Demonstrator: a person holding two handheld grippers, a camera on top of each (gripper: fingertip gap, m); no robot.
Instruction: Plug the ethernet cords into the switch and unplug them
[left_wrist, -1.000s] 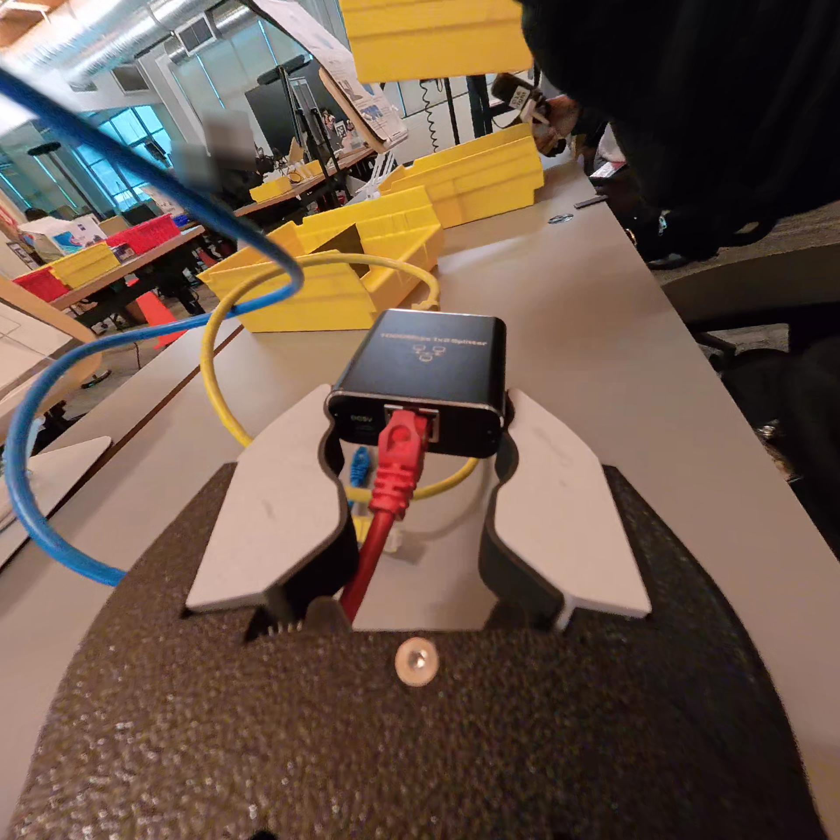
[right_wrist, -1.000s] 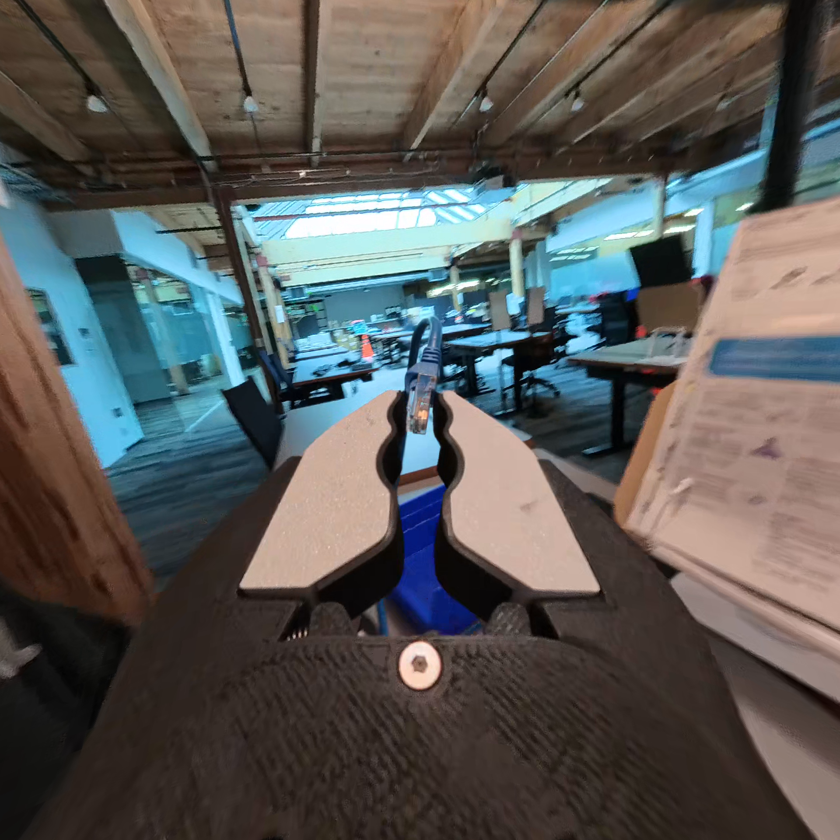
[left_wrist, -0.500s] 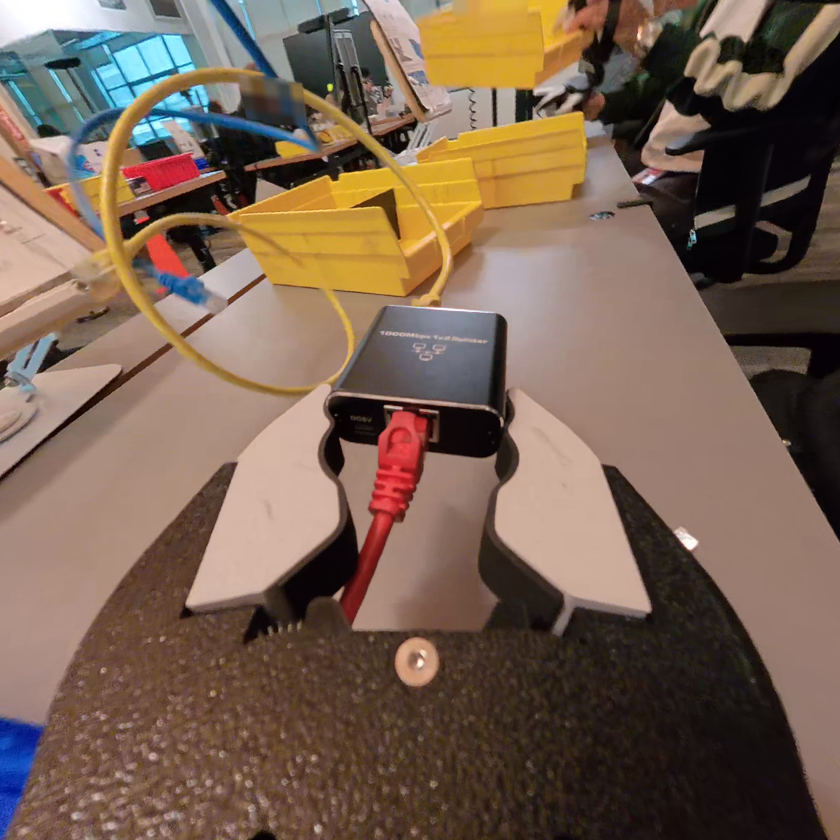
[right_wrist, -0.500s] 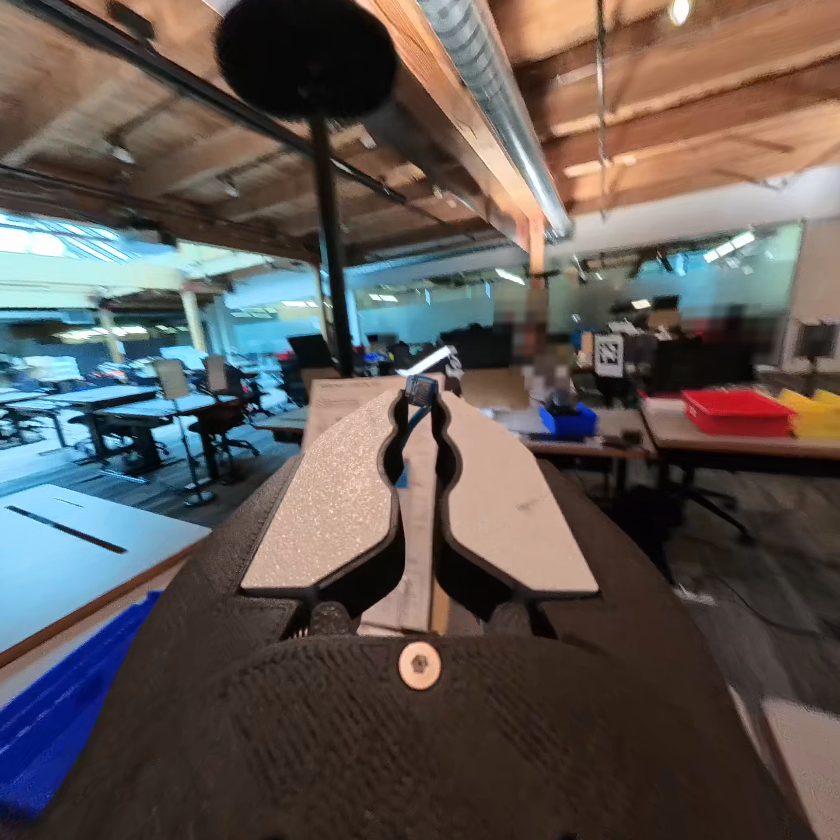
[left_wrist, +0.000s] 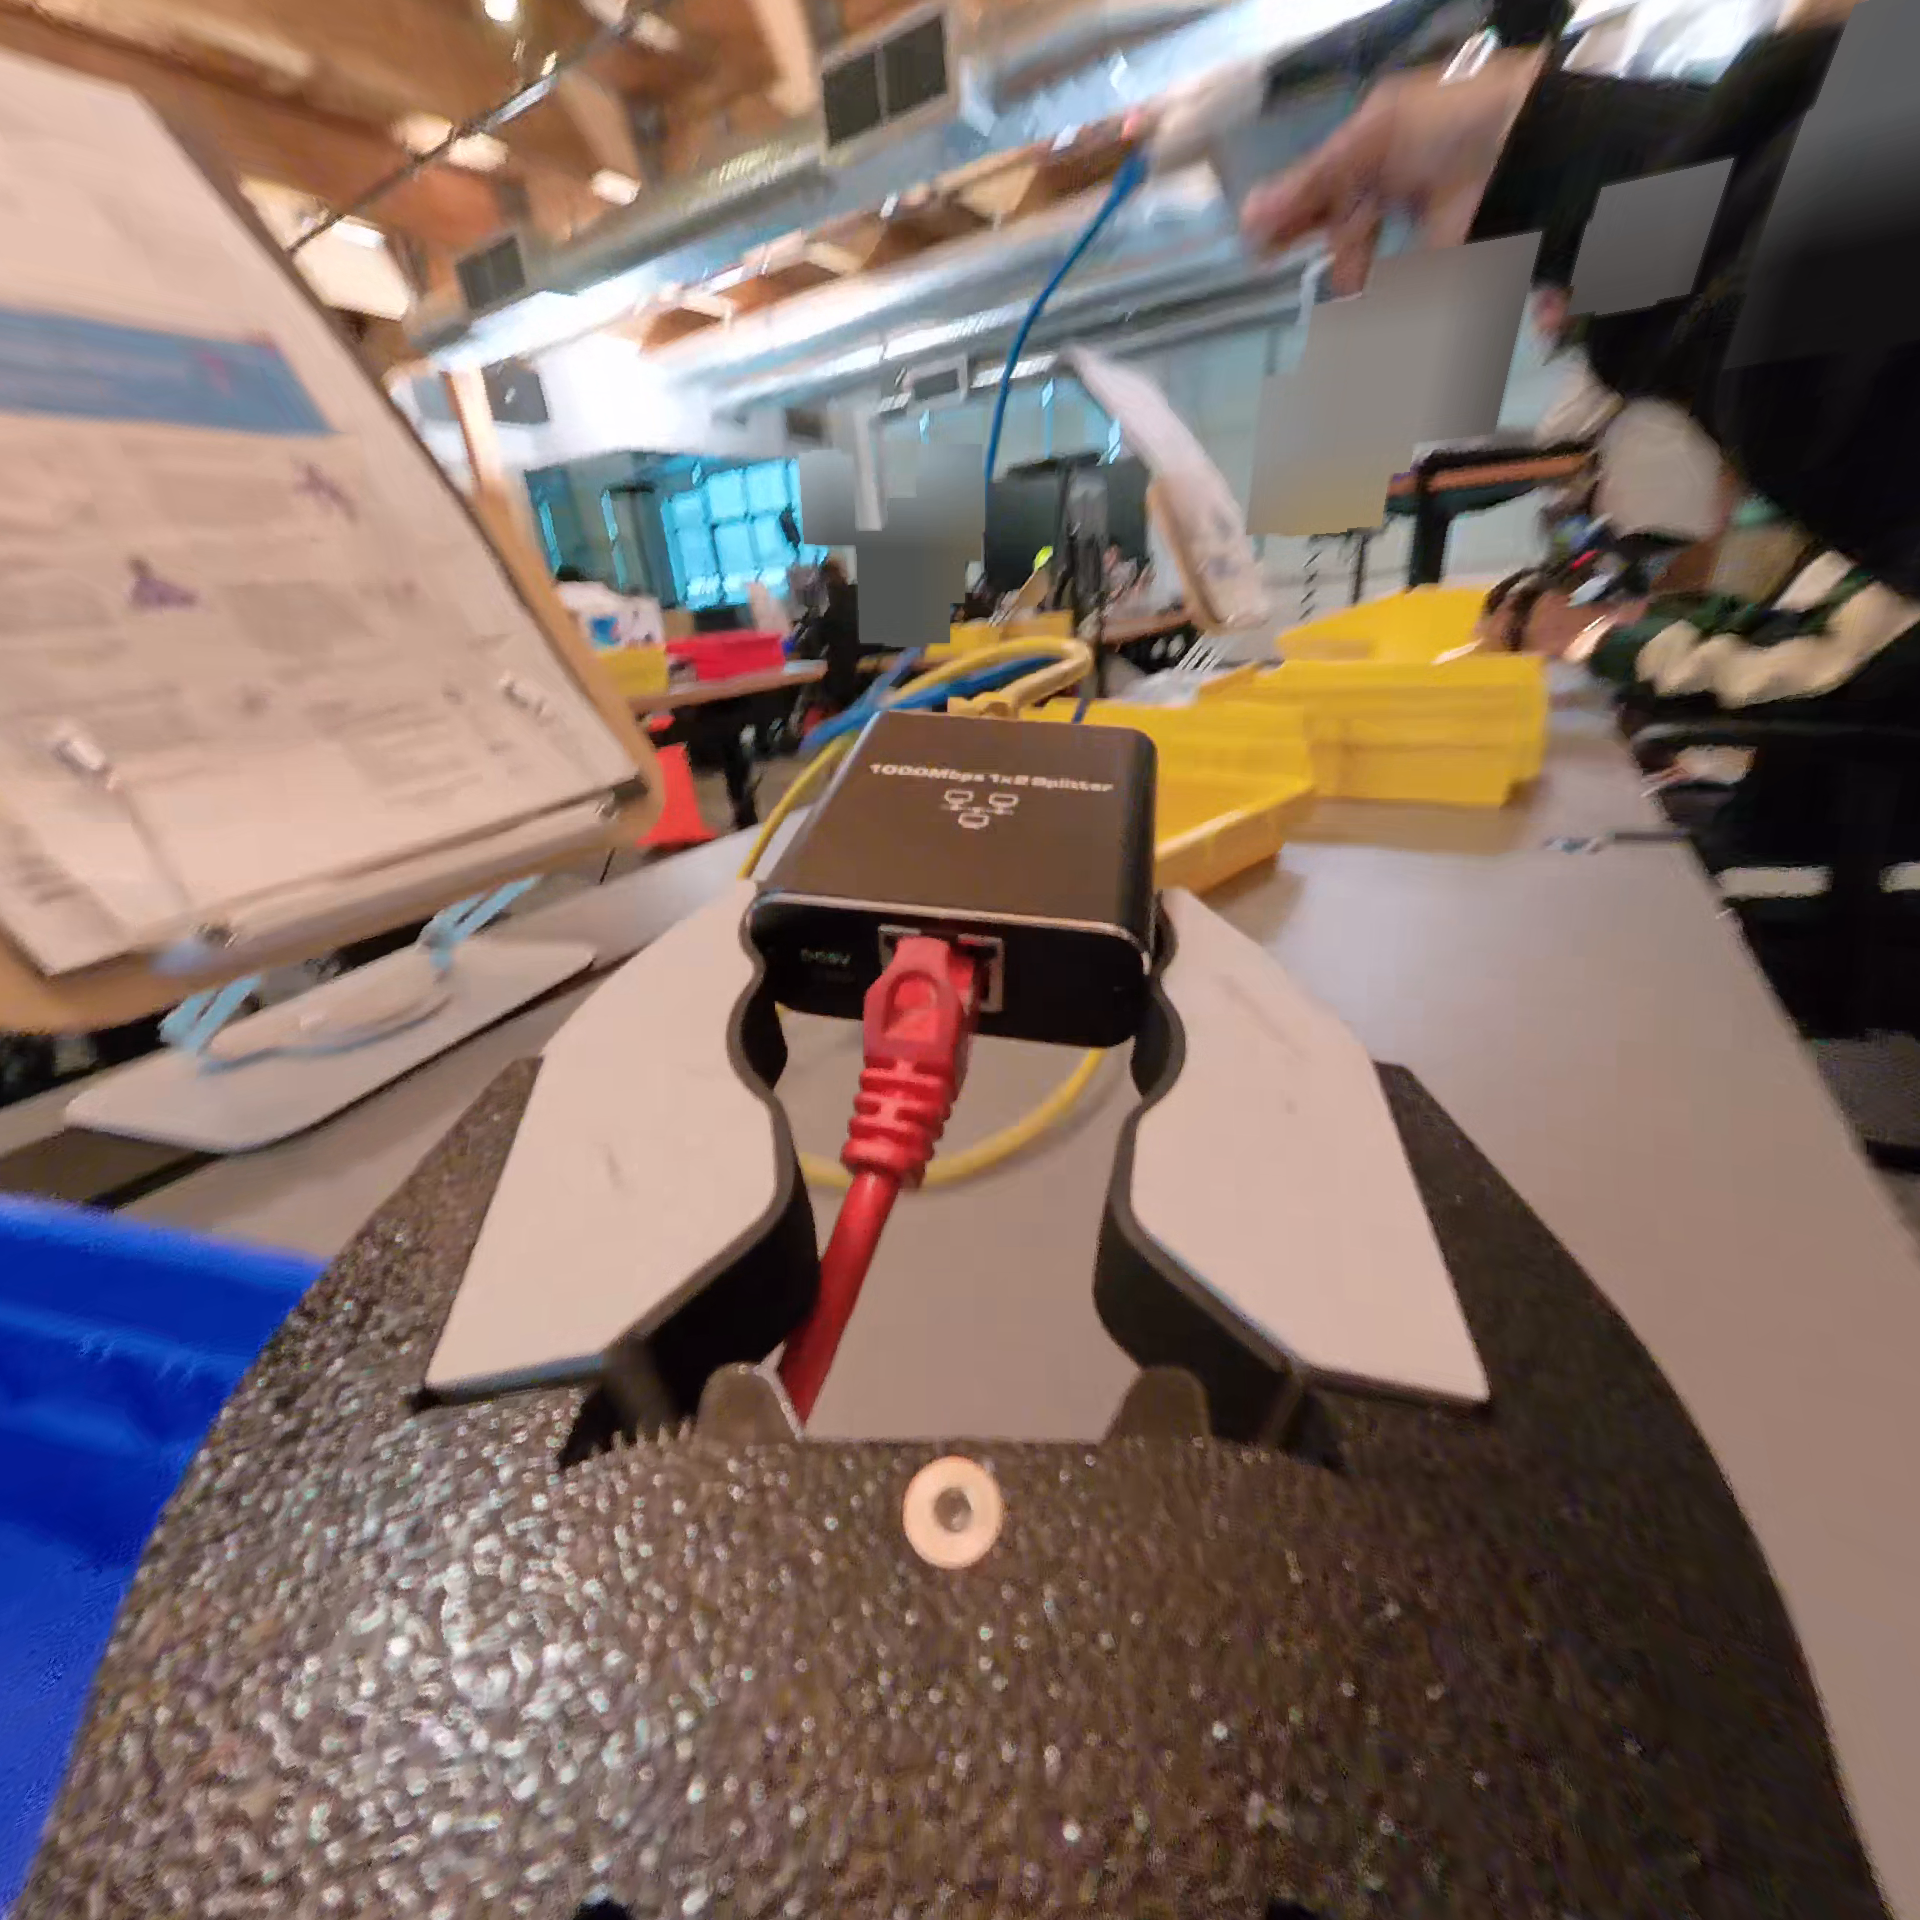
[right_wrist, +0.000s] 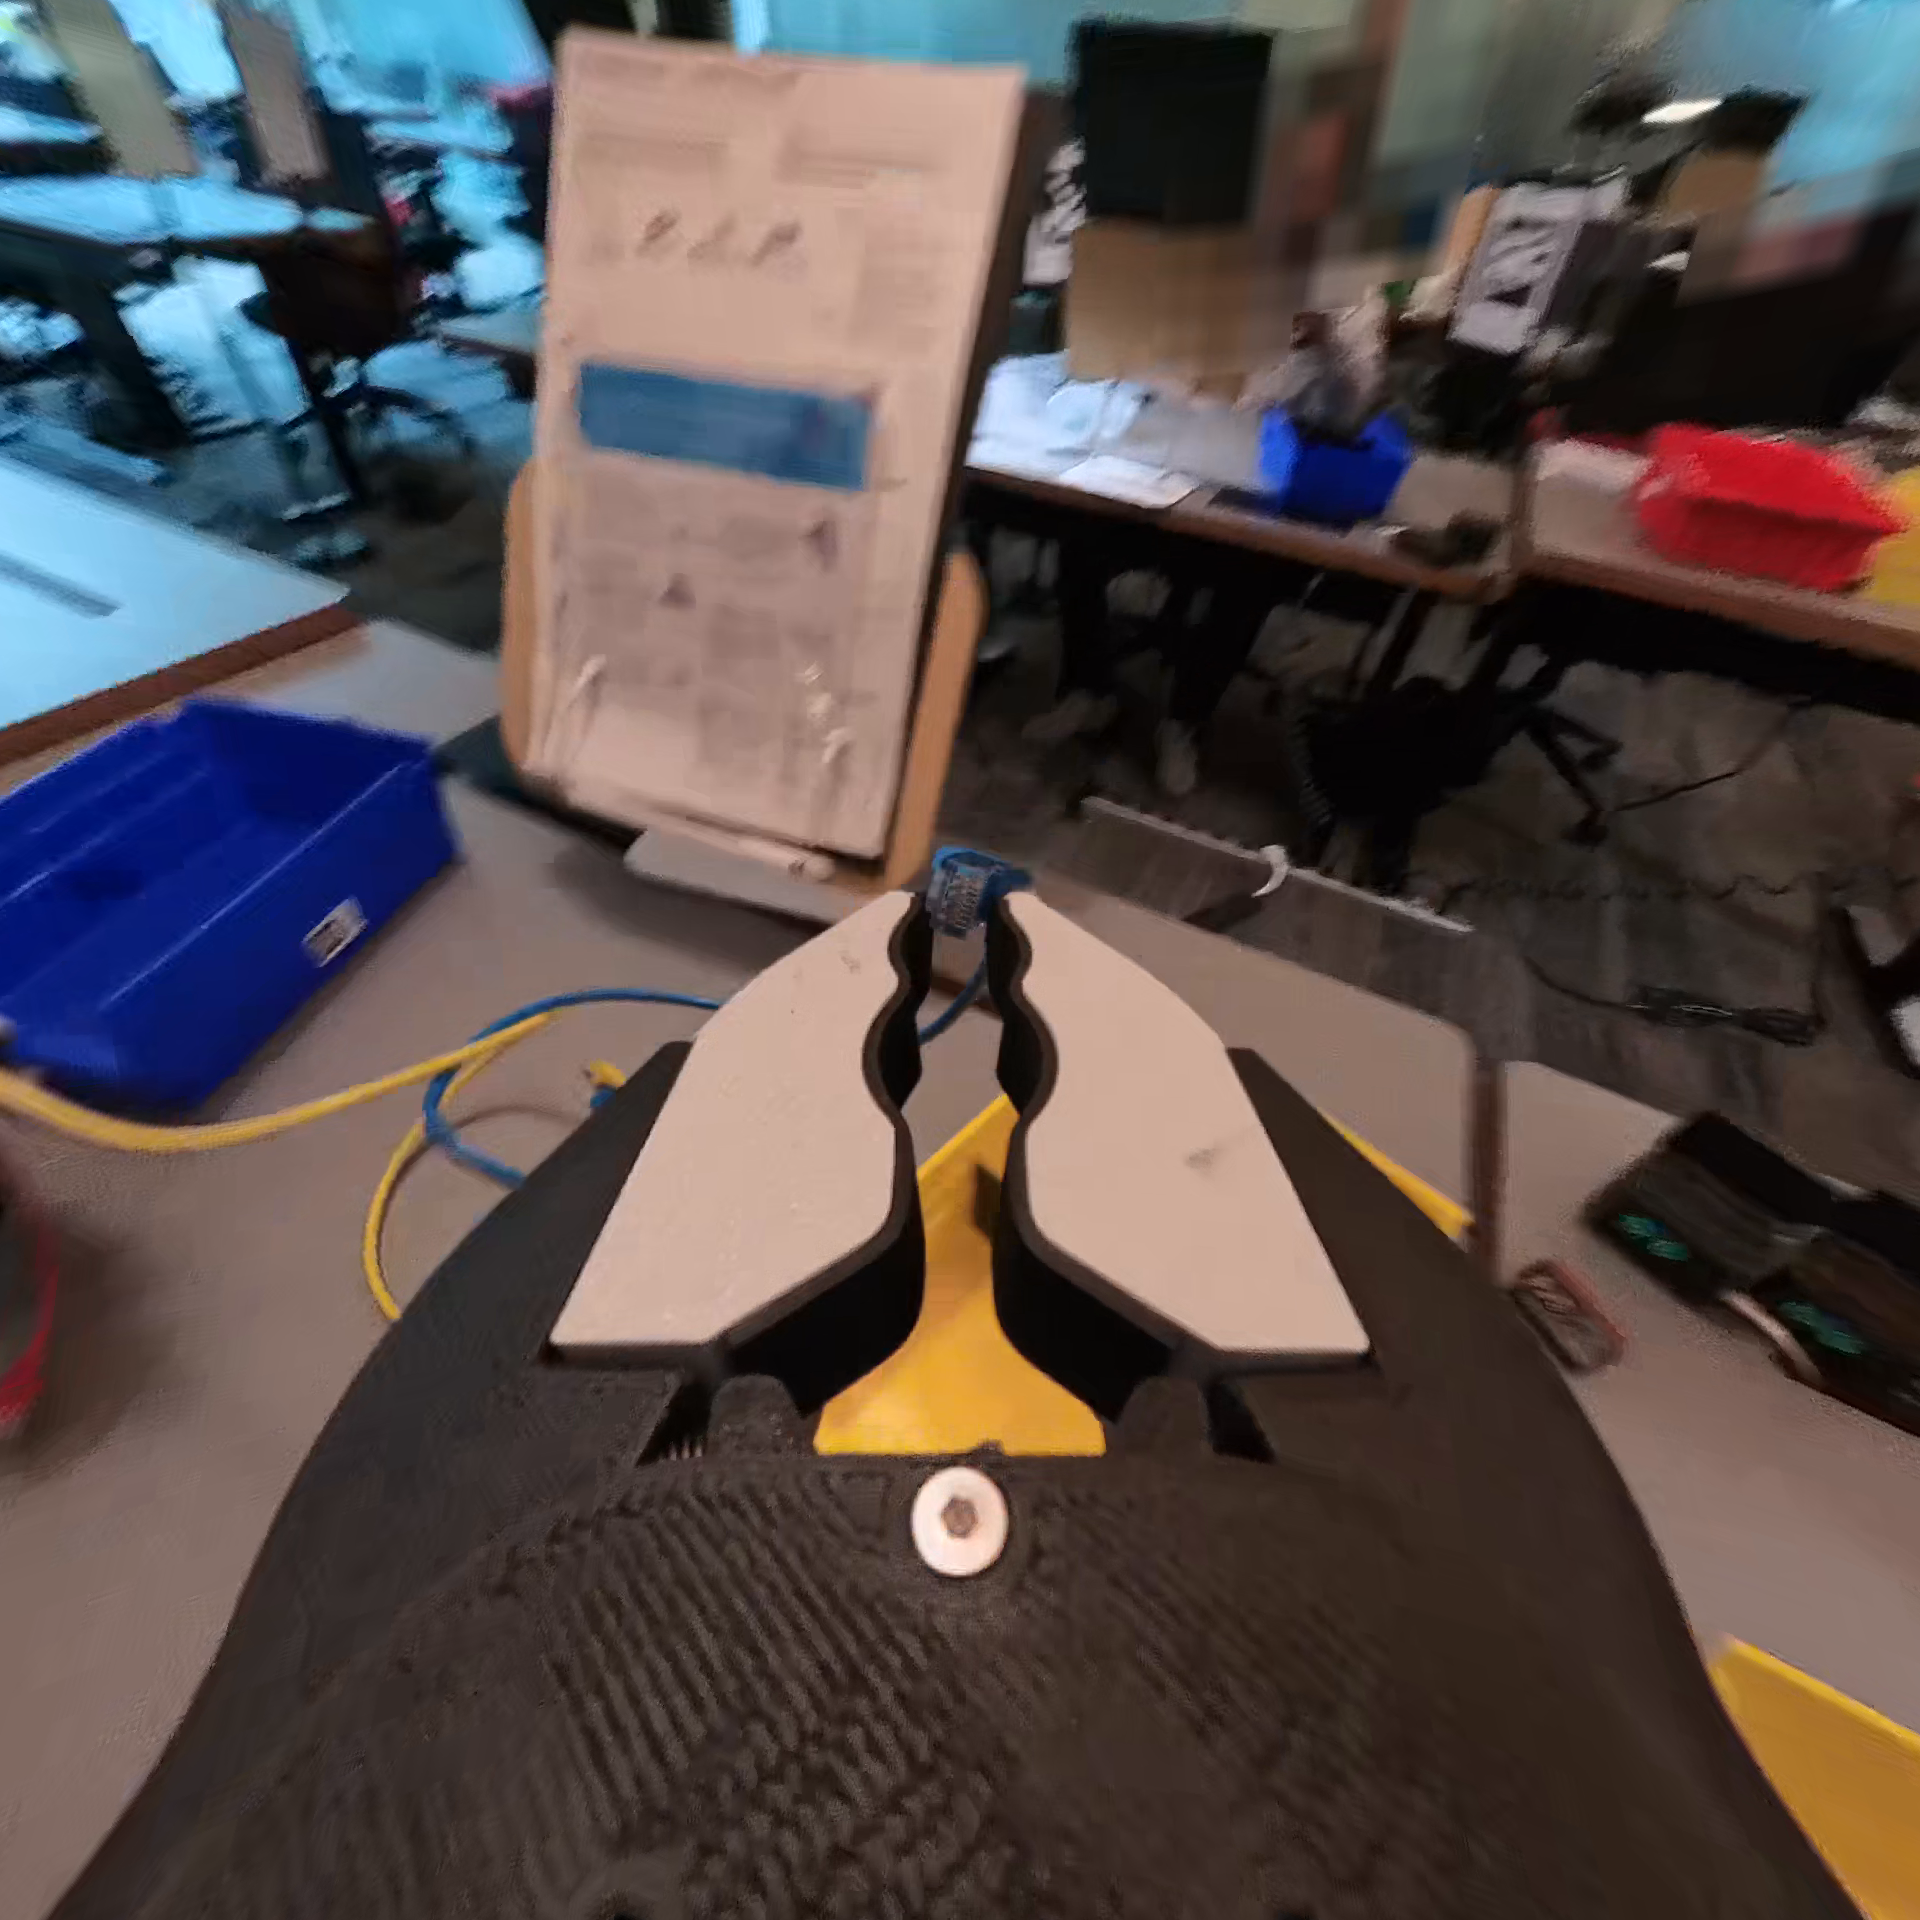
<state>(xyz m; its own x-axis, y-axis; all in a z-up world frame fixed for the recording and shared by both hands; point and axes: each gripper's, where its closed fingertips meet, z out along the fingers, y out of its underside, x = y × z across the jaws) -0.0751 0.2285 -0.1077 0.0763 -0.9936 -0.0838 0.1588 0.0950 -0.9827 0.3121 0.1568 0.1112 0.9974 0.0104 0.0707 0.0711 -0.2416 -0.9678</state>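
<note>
My left gripper (left_wrist: 951, 971) is shut on the black switch box (left_wrist: 977, 831) and holds it tilted up above the grey table (left_wrist: 1507, 1039). A red cord (left_wrist: 904, 1081) is plugged into the box's near port and runs back between my fingers. A yellow cord (left_wrist: 977, 1153) loops under the box and comes out behind it. My right gripper (right_wrist: 961, 914) is shut on the blue cord's plug (right_wrist: 961, 894), its contacts facing the camera. The blue cord (right_wrist: 582, 1008) trails down onto the table; it also hangs in the air in the left wrist view (left_wrist: 1029, 343).
A document stand with papers (right_wrist: 758, 447) rises close by at the table edge, also in the left wrist view (left_wrist: 239, 582). A blue bin (right_wrist: 187, 873) sits left of it. Yellow bins (left_wrist: 1392, 717) lie behind the switch, one (right_wrist: 956, 1340) under my right gripper. People stand at right (left_wrist: 1766, 364).
The left gripper has tilted up and swung left with the switch, toward the document stand. The right gripper has swung down from facing the room to facing the table, still holding the blue plug.
</note>
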